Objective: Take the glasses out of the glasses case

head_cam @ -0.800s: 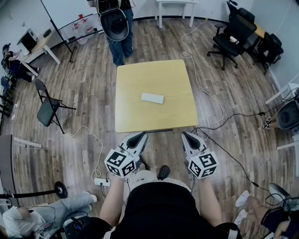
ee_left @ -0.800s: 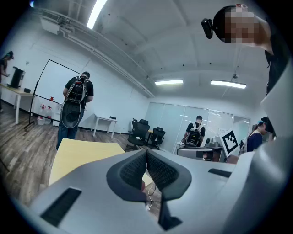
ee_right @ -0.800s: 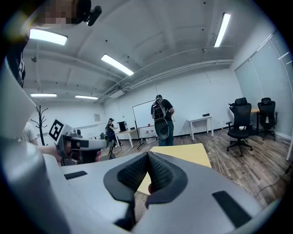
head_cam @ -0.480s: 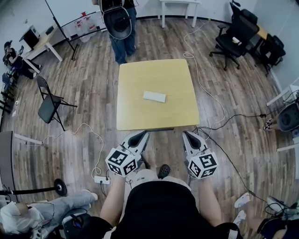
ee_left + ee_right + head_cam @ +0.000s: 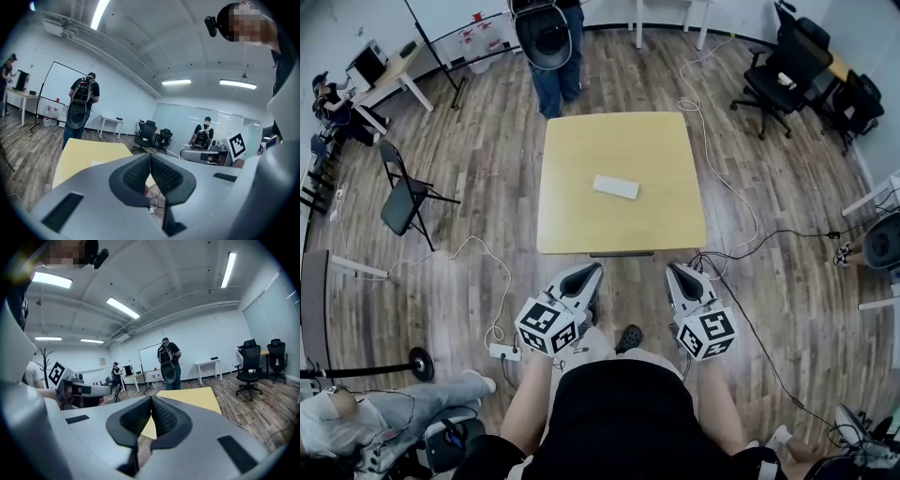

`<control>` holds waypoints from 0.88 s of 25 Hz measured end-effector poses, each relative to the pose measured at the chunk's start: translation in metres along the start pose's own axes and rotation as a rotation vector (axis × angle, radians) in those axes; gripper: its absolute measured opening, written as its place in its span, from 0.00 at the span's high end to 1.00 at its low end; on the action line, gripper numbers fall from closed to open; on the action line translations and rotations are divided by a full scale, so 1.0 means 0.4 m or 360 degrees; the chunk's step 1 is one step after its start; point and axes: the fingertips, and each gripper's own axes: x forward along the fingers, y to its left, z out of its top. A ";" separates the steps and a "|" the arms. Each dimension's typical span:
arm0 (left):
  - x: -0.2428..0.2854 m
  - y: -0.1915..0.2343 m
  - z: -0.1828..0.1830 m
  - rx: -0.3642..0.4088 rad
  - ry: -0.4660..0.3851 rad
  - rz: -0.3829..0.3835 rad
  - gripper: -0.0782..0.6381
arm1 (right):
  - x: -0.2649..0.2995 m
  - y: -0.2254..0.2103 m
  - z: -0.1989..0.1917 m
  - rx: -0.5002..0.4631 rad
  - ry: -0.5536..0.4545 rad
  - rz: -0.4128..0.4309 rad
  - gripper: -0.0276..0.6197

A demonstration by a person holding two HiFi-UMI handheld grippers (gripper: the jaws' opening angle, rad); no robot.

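**Both claws pressed together short of the table, glasses case out on its top**

Nearest the camera, the wearer's black-clad torso fills the bottom of the head view, with a forearm reaching forward on either side. Each hand carries a claw with a marker cube at its rear: the left cube (image 5: 544, 325) and the right cube (image 5: 706, 334).

The left claw (image 5: 592, 271) has its ribbed pads pressed together with nothing between them, as the left gripper view shows. The right claw (image 5: 672, 270) is the same in its own view, pads meeting at the tips and holding nothing. Both claws point forward and slightly down over the wooden floor (image 5: 487, 169), their tips near the table's front edge but not over it.

A white power strip (image 5: 503, 352) lies on the floor to the left of the left claw, its cable trailing away.

Ahead stands the square yellow table (image 5: 623, 141). The glasses case (image 5: 615, 187), a flat white oblong, lies slightly askew near the middle of its top, well apart from both claws.

To the left of the table is a dark folding chair (image 5: 401, 202). Past the far edge of the table stands a person (image 5: 558, 66) in jeans with a dark rounded pack on the back. A black office chair (image 5: 778, 70) sits at the far right, and a whiteboard (image 5: 478, 37) on a stand at the far left.
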 end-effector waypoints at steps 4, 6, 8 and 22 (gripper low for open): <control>0.033 0.034 0.000 -0.0003 0.0018 -0.0012 0.86 | 0.033 -0.019 -0.004 0.0006 0.0011 -0.0012 0.93; 0.059 0.053 0.002 0.0007 0.0028 -0.0026 0.86 | 0.052 -0.035 -0.003 0.0005 0.0012 -0.0023 0.93; 0.083 0.081 -0.001 0.0020 0.0045 -0.0048 0.86 | 0.080 -0.047 -0.005 0.0006 0.0018 -0.0045 0.93; 0.333 0.372 0.084 0.0134 0.0230 -0.0233 0.86 | 0.403 -0.186 0.081 0.0031 0.0087 -0.0270 0.93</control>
